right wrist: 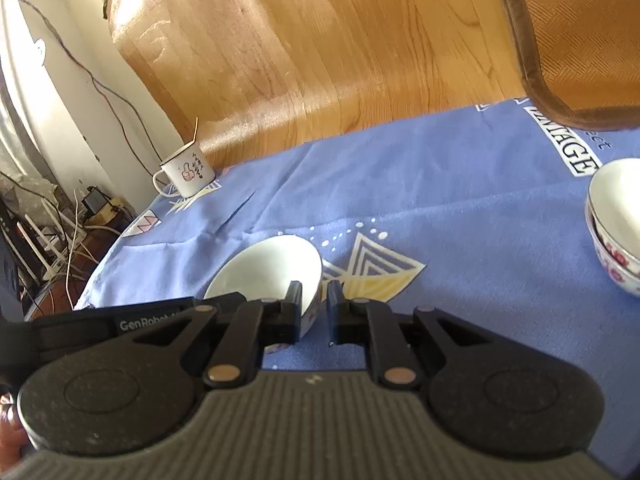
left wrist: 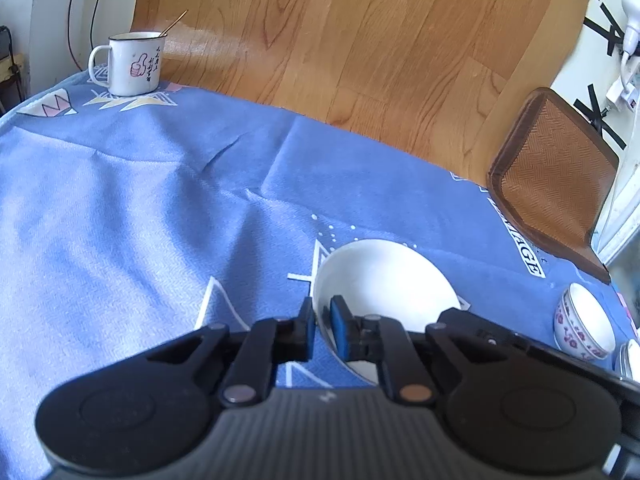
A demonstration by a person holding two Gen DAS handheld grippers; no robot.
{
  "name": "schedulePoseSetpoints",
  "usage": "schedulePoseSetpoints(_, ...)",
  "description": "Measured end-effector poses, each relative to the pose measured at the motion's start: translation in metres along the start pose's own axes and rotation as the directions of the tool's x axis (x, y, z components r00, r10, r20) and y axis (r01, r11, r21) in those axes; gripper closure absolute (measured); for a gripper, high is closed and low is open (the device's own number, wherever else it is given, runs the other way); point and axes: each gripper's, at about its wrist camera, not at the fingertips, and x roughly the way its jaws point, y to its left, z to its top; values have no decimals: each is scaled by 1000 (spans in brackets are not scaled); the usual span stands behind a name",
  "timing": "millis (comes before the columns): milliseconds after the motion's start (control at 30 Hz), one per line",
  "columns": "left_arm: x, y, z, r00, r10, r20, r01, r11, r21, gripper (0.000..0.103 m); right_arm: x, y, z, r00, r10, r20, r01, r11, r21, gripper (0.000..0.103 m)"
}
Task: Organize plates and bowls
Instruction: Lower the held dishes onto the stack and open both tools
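Both claws pinch one white bowl's point(left wrist: 384, 280) rim: left claw point(left wrist: 323, 326) on its left edge, right claw point(right wrist: 314, 306) opposite, low over the blue-clothed table point(left wrist: 140, 208). Two flowered bowls point(left wrist: 582, 326) already nest nearby (stacking seems left).

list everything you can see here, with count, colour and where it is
white bowl: 1, plain white inside, middle of the cloth, both grippers pinching its rim on opposite sides
stacked bowls: 2 nested, white with pink flowers, right edge of the cloth
mug: 1, white with a pink thumbs-up print, far left corner of the cloth, a thin utensil handle sticking out
tablecloth: 1, blue with white and yellow triangles, covering the table
chair seat: 1, brown woven, beyond the table's far right edge
floor: wood, behind the table
cables: several, floor at left
left gripper: black, blue pads, shut on the bowl's rim
right gripper: black, shut on the bowl's rim
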Motion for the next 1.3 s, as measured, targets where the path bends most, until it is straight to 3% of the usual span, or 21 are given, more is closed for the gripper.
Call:
schedulePoseSetpoints(267, -11, -6, 7, 1000, -22, 7, 22, 1000, 1, 95, -3, 1, 1, 1000, -9, 10, 10, 1000, -23, 92)
schedulePoseSetpoints(500, -19, -46, 24, 995, -86, 40, 83, 994, 67, 95, -31, -3, 13, 992, -53, 117, 61, 996, -61, 93)
schedulePoseSetpoints(700, -15, -103, 35, 982, -186, 27, 180, 973, 146, 95, -70, -31, 22, 961, -140, 240, 154, 987, -40, 92)
schedulePoseSetpoints(867, -4, -164, 33, 965, -263, -13, 259, 937, 237, 94, -106, -61, 25, 916, -239, 322, 255, 967, -7, 92)
schedulePoseSetpoints(1033, 16, -203, 24, 953, -292, -78, 302, 912, 279, 94, -126, -92, 23, 879, -329, 344, 333, 941, 49, 92)
schedulePoseSetpoints(1300, 48, -216, 12, 955, -248, -165, 287, 915, 283, 92, -117, -123, 15, 884, -368, 288, 349, 930, 116, 89)
